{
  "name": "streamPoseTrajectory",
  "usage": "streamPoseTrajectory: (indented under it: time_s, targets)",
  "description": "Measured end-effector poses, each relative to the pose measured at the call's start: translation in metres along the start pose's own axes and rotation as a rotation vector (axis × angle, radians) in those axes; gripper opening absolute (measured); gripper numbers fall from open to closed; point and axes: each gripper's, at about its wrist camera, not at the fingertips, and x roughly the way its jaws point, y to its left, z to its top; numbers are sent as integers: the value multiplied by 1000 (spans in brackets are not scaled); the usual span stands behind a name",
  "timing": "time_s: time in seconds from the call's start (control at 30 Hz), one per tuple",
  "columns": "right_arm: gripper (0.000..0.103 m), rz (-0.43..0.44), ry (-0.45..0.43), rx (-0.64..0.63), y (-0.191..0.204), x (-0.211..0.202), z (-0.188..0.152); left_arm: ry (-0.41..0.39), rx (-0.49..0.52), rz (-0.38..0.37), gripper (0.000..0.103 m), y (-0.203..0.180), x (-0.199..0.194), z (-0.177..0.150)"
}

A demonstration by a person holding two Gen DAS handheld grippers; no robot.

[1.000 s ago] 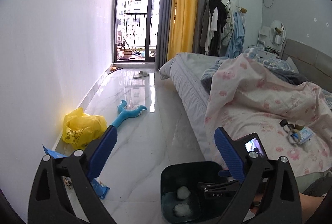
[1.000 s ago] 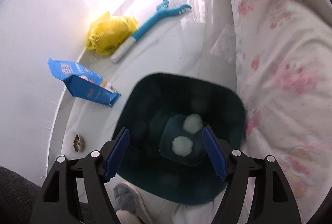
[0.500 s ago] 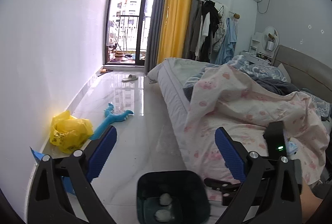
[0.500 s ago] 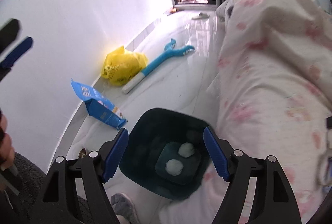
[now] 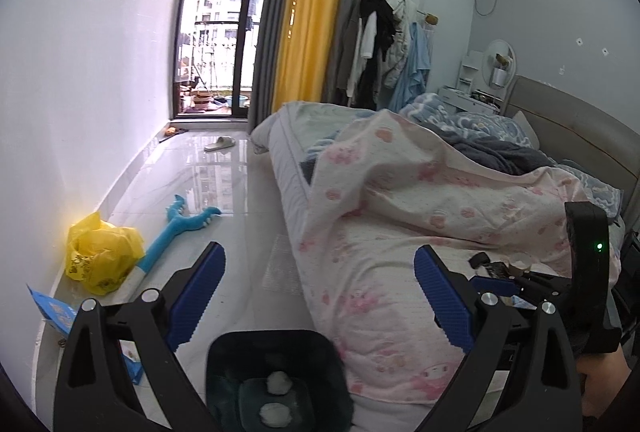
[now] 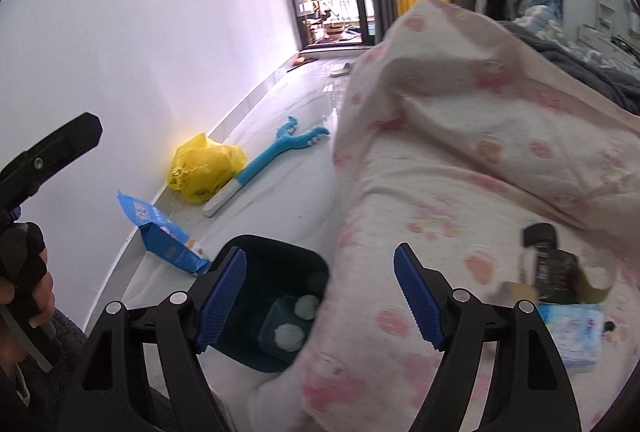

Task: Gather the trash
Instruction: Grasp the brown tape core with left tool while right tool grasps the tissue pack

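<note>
A dark teal trash bin [image 5: 224,348] [image 6: 276,252] stands on the floor against the bed, with two white tissue balls [image 5: 279,382] [image 6: 306,306] in its bottom. My left gripper [image 5: 318,256] is open and empty, high above the bin. My right gripper [image 6: 320,254] is also empty; its jaws are apart and still widening, over the bin's edge and the pink-printed quilt [image 6: 460,160]. On the quilt to its right lie a dark bottle-like item [image 6: 552,268] and a blue-white packet [image 6: 572,332]. In the left wrist view the right tool's body partly hides them.
Along the white wall on the floor lie a yellow plastic bag [image 5: 102,256] [image 6: 208,168], a blue snack bag [image 6: 164,236] [image 5: 52,312] and a blue toy grabber [image 5: 180,228] [image 6: 276,160]. A slipper [image 5: 220,143] lies near the balcony door. A hand [image 6: 24,272] holds the left tool.
Both grippers have risen and drawn back from the bin, which sits lower and smaller in the views. The right one tilted up toward the bed, so the items on the quilt came into view.
</note>
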Motion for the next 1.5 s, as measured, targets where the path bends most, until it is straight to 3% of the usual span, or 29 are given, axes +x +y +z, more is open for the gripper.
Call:
streamPoseTrajectory:
  time_s: [0.4, 0.5, 0.73, 0.93, 1.5]
  targets:
    - [78, -83, -35, 30, -60, -38, -19, 47, 28, -70, 97, -55, 28, -6]
    - [85, -115, -33, 27, -75, -44, -25, 57, 39, -80, 97, -68, 35, -9]
    - [86, -164, -13, 29, -106, -47, -46, 92, 58, -98, 97, -93, 52, -17]
    - [87, -227, 7, -21, -118, -48, -58, 130, 66, -115, 97, -115, 68, -24]
    - [87, -280, 75, -84, -136, -29, -77, 235, 20, -186, 97, -152, 109, -44]
